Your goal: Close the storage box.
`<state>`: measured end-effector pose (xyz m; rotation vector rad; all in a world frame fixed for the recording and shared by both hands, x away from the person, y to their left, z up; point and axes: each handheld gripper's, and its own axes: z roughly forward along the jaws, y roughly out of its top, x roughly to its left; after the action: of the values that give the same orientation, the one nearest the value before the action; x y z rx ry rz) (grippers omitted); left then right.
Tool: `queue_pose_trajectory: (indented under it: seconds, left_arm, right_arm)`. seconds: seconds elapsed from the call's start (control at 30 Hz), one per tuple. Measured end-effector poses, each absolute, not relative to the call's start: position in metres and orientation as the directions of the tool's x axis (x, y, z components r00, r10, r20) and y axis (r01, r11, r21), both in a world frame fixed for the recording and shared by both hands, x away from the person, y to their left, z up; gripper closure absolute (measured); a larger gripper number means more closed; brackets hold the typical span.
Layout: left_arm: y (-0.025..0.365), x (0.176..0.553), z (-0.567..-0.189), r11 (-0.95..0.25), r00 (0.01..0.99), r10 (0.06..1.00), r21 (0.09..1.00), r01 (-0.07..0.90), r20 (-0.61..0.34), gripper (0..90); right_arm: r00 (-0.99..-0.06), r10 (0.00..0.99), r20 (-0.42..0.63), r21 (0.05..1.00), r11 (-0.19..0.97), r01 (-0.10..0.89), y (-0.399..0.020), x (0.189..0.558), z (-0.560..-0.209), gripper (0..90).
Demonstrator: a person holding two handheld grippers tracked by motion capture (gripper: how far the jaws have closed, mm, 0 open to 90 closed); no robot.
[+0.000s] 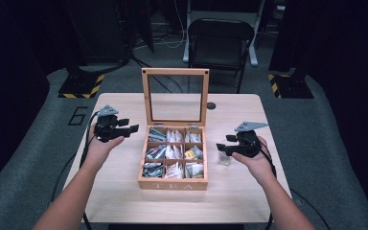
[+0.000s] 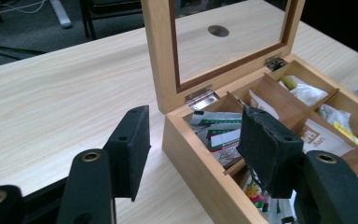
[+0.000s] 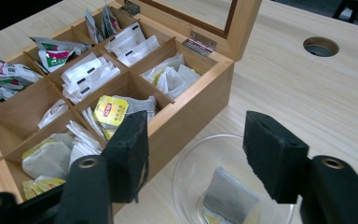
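A wooden tea box (image 1: 172,184) stands mid-table with its glass lid (image 1: 175,96) propped upright. Its compartments hold several tea bags, among them a yellow-labelled one (image 3: 109,111). Just right of the box sits a small glass bowl (image 1: 224,159) with one tea bag (image 3: 228,196) lying inside. My right gripper (image 1: 220,146) hovers over that bowl (image 3: 186,168), jaws open and apart from the bag, nothing between the pads. My left gripper (image 1: 133,128) is level beside the box's left wall (image 2: 200,172), near the hinge corner. It is open and empty (image 2: 193,149).
A round cable hole (image 1: 211,106) lies in the tabletop behind the box. A folding chair (image 1: 218,38) stands beyond the table's far edge. Yellow-and-black striped stand bases (image 1: 81,86) sit on the floor at both far corners.
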<state>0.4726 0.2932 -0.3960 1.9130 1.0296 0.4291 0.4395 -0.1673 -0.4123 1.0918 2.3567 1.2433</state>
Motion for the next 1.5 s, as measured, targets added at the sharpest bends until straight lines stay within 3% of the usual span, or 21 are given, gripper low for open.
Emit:
queue_pose_trajectory:
  seconds: [0.3, 0.9, 1.5]
  left_arm:
    - [0.293, 0.473, -0.392, -0.247, 0.607, 0.787, 0.845, 0.474, -0.111, 38.4]
    - [0.285, 0.475, -0.382, -0.247, 0.610, 0.783, 0.837, 0.488, -0.125, 36.0]
    - [0.278, 0.478, -0.378, -0.248, 0.630, 0.766, 0.846, 0.472, -0.127, 36.5]
  right_arm:
    - [-0.708, 0.696, 0.119, 0.798, 0.357, 0.485, -0.160, 0.446, -0.399, 30.5]
    - [-0.714, 0.695, 0.085, 0.812, 0.367, 0.454, -0.153, 0.461, -0.369, 34.7]
    - [-0.720, 0.692, 0.058, 0.829, 0.369, 0.421, -0.142, 0.484, -0.365, 39.6]
